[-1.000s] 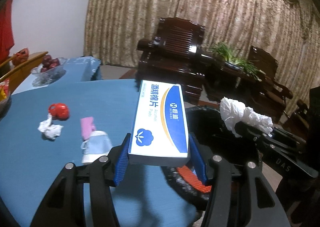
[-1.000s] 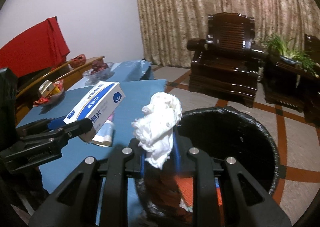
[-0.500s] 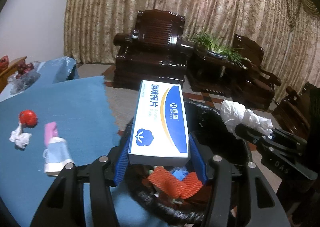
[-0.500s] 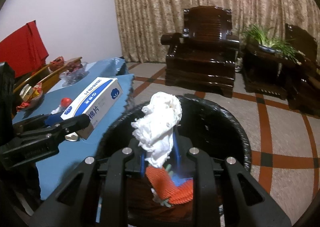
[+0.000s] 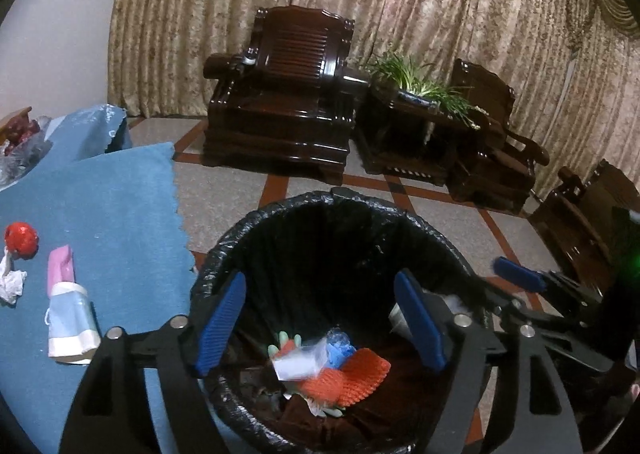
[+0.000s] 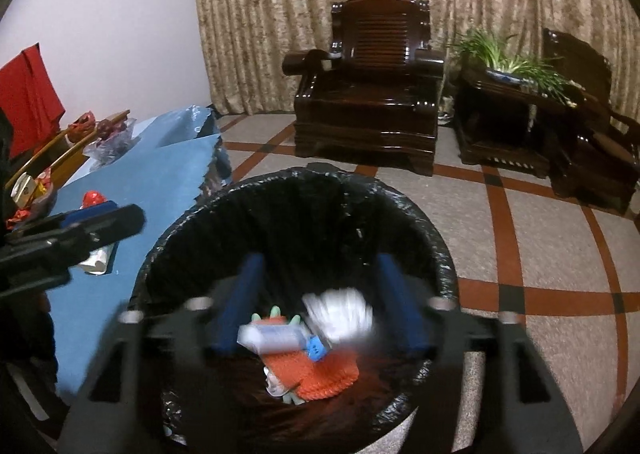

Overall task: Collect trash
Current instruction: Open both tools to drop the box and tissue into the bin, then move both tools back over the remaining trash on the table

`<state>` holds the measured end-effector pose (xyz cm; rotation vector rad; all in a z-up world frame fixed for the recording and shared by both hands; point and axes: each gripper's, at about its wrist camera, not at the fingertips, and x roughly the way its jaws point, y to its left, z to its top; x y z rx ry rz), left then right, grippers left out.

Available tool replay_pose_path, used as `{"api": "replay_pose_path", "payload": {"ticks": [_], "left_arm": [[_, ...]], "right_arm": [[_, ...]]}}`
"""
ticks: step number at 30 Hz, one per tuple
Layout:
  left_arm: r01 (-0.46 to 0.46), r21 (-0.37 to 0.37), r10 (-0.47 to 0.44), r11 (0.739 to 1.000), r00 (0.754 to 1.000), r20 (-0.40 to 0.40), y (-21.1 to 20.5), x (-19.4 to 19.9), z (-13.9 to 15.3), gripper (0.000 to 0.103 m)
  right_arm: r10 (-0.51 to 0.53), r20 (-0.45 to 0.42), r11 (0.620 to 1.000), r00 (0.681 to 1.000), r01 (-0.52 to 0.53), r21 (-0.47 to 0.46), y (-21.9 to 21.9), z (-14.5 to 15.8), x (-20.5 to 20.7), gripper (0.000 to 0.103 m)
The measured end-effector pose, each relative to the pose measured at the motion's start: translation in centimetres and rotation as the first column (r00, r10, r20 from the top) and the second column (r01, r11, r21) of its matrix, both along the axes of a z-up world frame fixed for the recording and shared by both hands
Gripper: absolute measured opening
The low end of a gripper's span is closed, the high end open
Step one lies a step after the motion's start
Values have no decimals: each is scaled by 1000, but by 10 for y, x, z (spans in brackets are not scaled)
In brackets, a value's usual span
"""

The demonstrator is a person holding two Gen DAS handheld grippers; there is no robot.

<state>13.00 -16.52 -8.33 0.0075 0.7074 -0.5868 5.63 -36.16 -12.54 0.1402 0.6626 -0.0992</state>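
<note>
Below both my grippers stands the black-lined trash bin (image 5: pixel 340 214). My left gripper (image 5: pixel 320 326) hangs over its mouth, jaws spread, holding nothing. My right gripper (image 6: pixel 320 310) hangs likewise, spread and empty. Between its fingers, inside the bin, a blurred white tissue wad (image 6: pixel 340 314) and box (image 6: pixel 272 336) sit above orange netting (image 6: pixel 320 374).

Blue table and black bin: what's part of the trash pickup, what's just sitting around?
Job:
black-lined trash bin
crumpled white tissue
pink-and-blue wrapper
red round ball
both open grippers: left gripper, right gripper

Bystanders:
dark wooden armchair
green potted plant
clear glass fruit bowl
</note>
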Motion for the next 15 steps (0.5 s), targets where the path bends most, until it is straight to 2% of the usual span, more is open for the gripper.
{"api": "replay_pose_path", "payload": {"ticks": [1,4,8,15], "left_arm": [[-7,-2,7,1000,1000,0,2,0,0,79],[-45,-7,45,999,999,11,17,-2,5,83],[-101,2,101,995,994,46,43,-7,13,92],[-206,9,204,979,976,71,104,-18,24,94]], "right_arm": [[-8,4,1000,1000,8,-3,-1,0,-1,89],[-15,1,1000,1000,15,3,3,2,-3,95],[-7,4,1000,1000,7,27,13,8,-2,96],[76,50,996,996,-79,44,55,28,8,96]]}}
